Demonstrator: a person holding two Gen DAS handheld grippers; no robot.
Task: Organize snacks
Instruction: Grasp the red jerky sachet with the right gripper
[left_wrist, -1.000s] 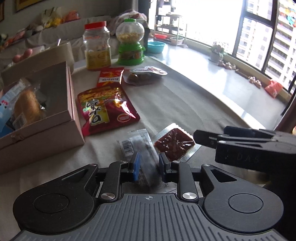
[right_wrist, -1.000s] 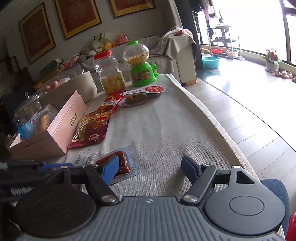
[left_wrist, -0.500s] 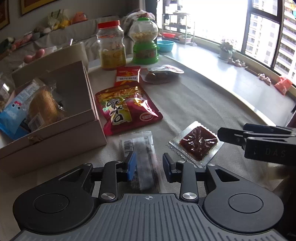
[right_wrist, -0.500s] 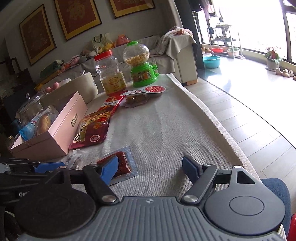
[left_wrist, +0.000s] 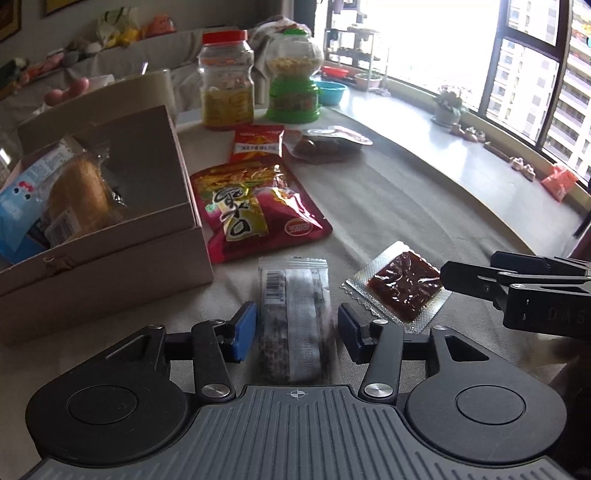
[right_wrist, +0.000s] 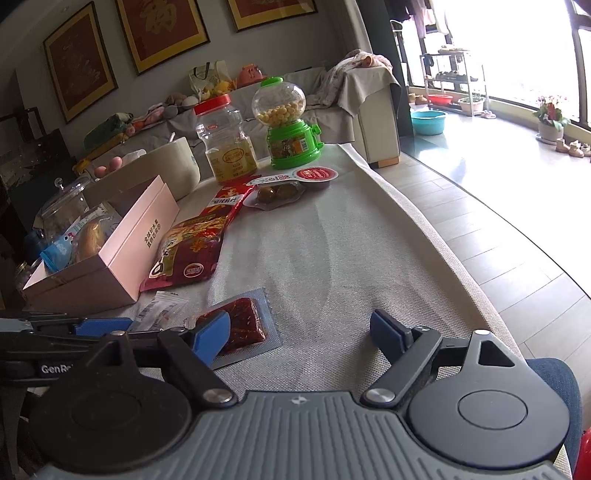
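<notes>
Lying between your left gripper (left_wrist: 297, 334) pads, the clear snack packet (left_wrist: 293, 317) rests free on the desk (left_wrist: 388, 206); jaws have just been opening, apart.

The clear sachet (left_wrist: 293, 317) blurs at its near end, running under the gripper body. The blue packet (left_wrist: 16, 218) in the box (left_wrist: 110, 266) is cut by the frame's edge.

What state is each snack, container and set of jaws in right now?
Pink cardboard box: open, wrapped snacks inside.
Clear striped barcode sachet: flat on cloth, between left gripper jaws, unpinched.
Left gripper: jaws just opened.
Right gripper: open, empty.
Silver-edged dark red sauce packet: flat, sealed.
Large red snack bag: flat, sealed.
Red-lidded clear plastic jar: upright, capped.
</notes>
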